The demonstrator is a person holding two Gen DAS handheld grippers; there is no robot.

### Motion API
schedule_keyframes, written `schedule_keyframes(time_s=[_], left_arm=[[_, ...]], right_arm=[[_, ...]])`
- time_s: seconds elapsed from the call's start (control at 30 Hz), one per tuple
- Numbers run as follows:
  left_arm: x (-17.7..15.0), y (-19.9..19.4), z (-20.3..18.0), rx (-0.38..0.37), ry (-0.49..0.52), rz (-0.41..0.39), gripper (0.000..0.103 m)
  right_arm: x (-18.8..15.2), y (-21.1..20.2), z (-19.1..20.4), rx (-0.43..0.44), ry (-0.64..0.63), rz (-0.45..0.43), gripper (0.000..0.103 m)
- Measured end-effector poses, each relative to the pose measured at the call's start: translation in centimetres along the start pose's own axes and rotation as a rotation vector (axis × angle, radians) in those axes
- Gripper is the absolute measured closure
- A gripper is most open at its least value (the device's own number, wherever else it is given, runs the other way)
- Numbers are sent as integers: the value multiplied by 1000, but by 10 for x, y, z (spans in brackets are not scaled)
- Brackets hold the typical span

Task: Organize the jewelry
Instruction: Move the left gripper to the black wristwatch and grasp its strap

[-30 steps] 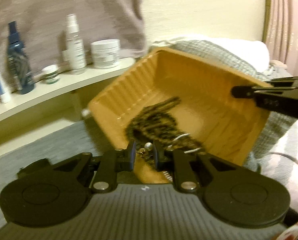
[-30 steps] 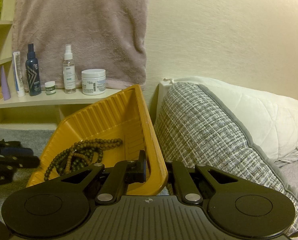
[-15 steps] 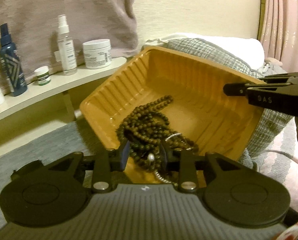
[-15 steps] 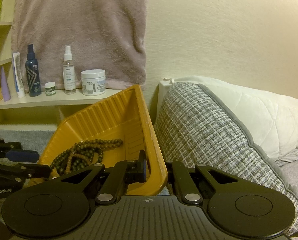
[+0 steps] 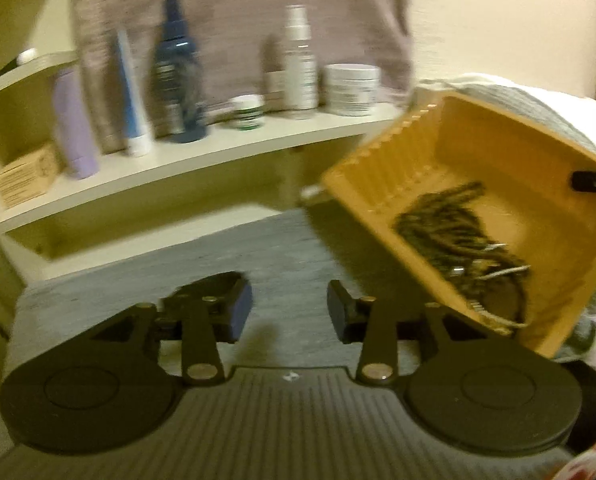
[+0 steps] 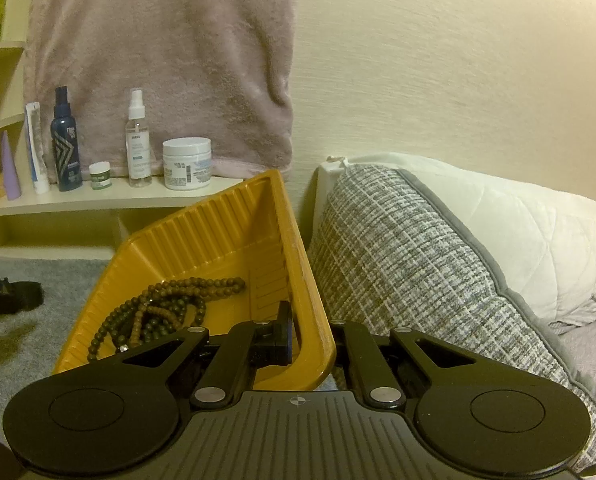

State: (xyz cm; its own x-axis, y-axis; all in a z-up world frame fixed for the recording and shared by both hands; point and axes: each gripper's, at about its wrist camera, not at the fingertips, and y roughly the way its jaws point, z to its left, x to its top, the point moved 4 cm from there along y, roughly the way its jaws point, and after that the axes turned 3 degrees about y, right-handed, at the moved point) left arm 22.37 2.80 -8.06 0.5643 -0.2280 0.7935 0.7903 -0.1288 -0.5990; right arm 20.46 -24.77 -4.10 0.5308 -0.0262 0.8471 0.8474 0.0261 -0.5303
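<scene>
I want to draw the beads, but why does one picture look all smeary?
Left wrist view: motion blur smears the beads, yellow tray and shelf bottles. Right wrist view: sharp, so the beads show one by one; the fisheye lens bends the shelf.

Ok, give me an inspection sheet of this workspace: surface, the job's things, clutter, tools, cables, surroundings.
Surface: grey carpet, bare beneath the left tool.
Job's things: yellow tray tilted, holding dark bead necklaces; a silvery chain lies with them.
Clutter: shelf with blue spray bottle, clear spray bottle, white jar, small jar, tube, purple cone.
Tools: left tool open, holding nothing, beside the tray; right tool shut on the tray's wall.
Cables: nothing seen.
Surroundings: pink towel hanging above the shelf, checked cushion, white pillow, cream wall.
</scene>
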Motion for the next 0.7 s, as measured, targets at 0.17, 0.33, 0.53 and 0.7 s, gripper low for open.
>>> schedule_keyframes(time_s=[0.17, 0.33, 0.53, 0.7], left_arm=[[-6, 3, 23, 60, -11, 9, 54], [-13, 9, 40, 105, -43, 15, 34], [-17, 26, 51, 107, -93, 29, 32], [-21, 44, 57, 110, -88, 46, 32]], right_arm=[[0, 1, 0, -2, -1, 1, 97], [-1, 1, -1, -5, -5, 1, 97], [-2, 2, -2, -6, -7, 3, 97], [-2, 2, -2, -9, -8, 6, 97]])
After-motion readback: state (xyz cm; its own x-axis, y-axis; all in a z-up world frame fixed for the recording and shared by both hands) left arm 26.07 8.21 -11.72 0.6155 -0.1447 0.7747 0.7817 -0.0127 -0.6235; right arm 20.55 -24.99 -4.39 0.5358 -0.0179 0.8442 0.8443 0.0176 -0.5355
